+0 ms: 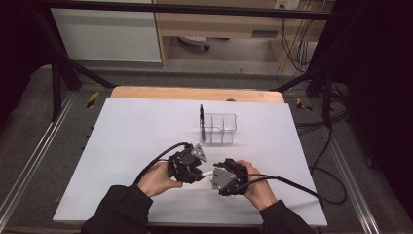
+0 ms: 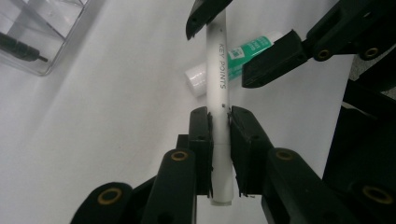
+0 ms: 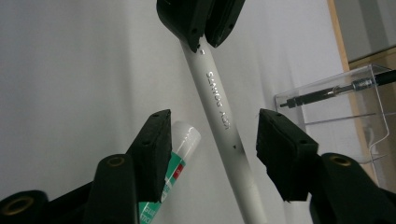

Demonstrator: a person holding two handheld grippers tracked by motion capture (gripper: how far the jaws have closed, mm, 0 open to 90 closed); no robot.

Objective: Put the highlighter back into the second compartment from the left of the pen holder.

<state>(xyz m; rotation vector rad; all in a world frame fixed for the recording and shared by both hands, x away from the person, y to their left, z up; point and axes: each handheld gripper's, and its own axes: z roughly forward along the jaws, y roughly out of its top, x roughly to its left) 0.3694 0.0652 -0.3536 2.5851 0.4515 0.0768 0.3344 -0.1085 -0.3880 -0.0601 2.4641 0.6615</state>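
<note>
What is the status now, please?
Left gripper shut on white pen. Right gripper fingers astride pen, not touching. Green-label tube lies underneath.

The table lies bare across its whole left half and along the near edge, open room for a hand to pass. Towards the far middle stands a clear organiser, a black pen upright at its left end; both rise in the way there. Right of it the surface is bare out to the edge. In the near middle the left gripper and right gripper face each other closely, a white pen spanning the gap and a green-labelled tube lying beneath
</note>
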